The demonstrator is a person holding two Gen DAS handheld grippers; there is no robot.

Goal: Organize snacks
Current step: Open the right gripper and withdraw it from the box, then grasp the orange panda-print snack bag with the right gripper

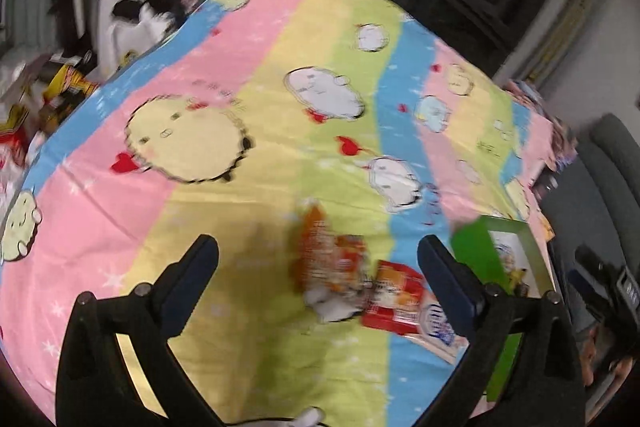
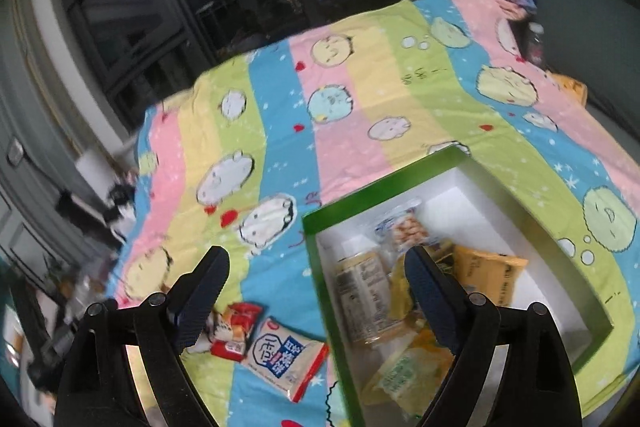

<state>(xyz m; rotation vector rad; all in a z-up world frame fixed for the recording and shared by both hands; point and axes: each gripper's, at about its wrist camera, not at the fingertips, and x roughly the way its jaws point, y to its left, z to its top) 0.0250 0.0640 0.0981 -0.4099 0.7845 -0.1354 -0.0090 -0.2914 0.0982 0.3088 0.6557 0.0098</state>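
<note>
Both wide-open, empty claws, left gripper (image 1: 318,259) and right gripper (image 2: 316,275), hover over loose snack packets (image 2: 286,357) lying beside the green box (image 2: 320,291), whose near wall could snag a carried slippery packet.

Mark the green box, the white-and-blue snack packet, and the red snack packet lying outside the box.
green box (image 2: 400,183), right wrist view, far rim.
white-and-blue snack packet (image 2: 286,355), right wrist view, printed front.
red snack packet (image 2: 236,327), right wrist view, middle of wrapper.
</note>
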